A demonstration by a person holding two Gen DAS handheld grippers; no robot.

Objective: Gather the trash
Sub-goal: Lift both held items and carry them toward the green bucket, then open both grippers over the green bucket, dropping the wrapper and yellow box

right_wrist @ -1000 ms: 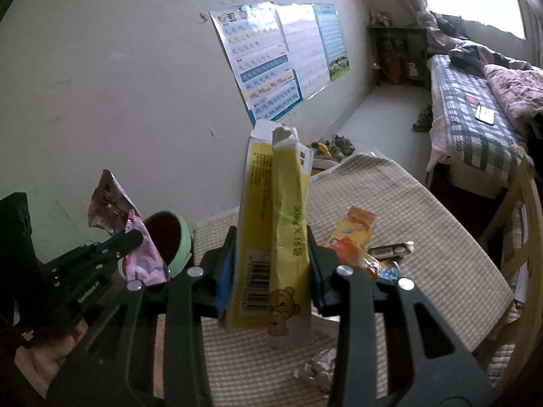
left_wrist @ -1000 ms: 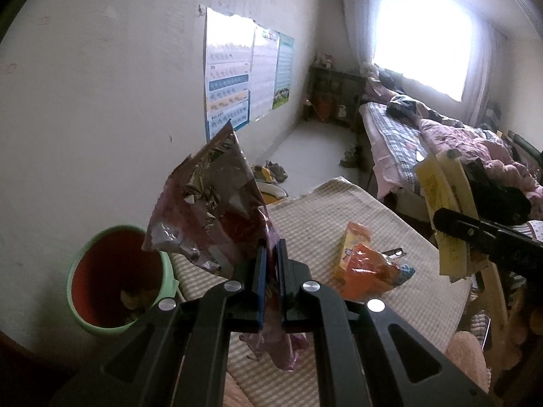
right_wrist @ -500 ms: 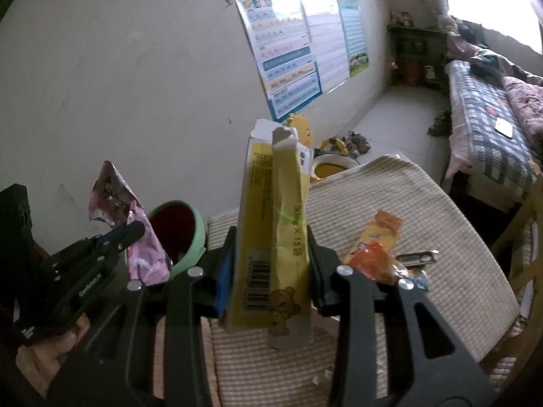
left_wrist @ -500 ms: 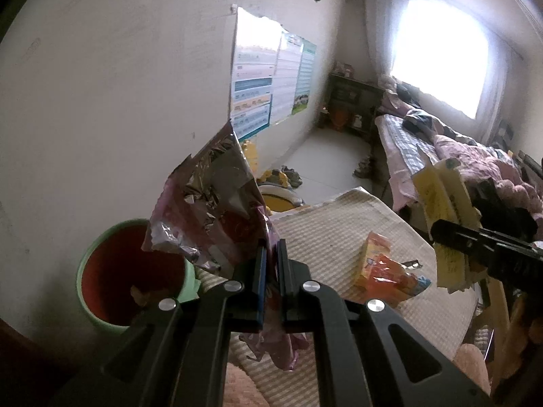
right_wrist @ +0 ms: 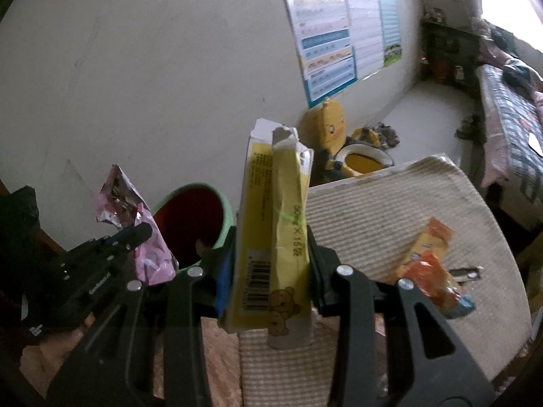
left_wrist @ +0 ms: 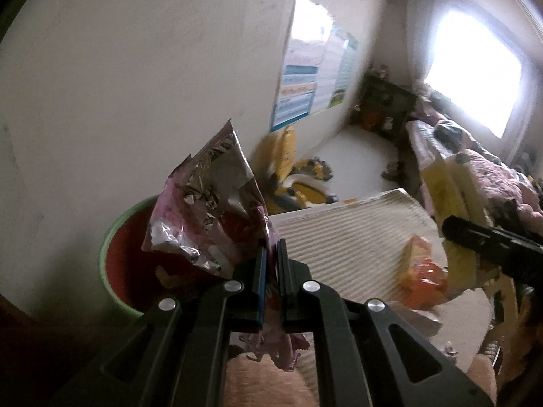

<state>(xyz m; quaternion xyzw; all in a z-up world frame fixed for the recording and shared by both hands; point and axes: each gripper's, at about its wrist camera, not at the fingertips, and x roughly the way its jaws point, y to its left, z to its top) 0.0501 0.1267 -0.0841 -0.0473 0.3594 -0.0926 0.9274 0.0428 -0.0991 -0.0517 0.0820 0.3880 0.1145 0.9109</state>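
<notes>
My left gripper (left_wrist: 270, 254) is shut on a crumpled pink and silver foil wrapper (left_wrist: 210, 203), which stands up over the near rim of a green bin with a red inside (left_wrist: 118, 257). From the right wrist view the same left gripper (right_wrist: 142, 229) and pink wrapper (right_wrist: 149, 240) hang just left of the bin (right_wrist: 193, 217). My right gripper (right_wrist: 271, 240) is shut on a flattened yellow carton (right_wrist: 271, 237) with a barcode and bear print, held upright beside the bin's right rim. In the left wrist view the yellow carton (left_wrist: 451, 196) shows at the right.
An orange snack wrapper (right_wrist: 431, 264) and a small metal clip (right_wrist: 465, 273) lie on the striped tablecloth (right_wrist: 373, 210). A yellow toy potty (right_wrist: 359, 159) sits on the floor behind the table. Posters (right_wrist: 336, 34) hang on the wall; a bed (right_wrist: 509, 115) stands at the right.
Both grippers have swung left toward the green bin, which now looks larger and nearer. The wrapper and the carton stay gripped as before.
</notes>
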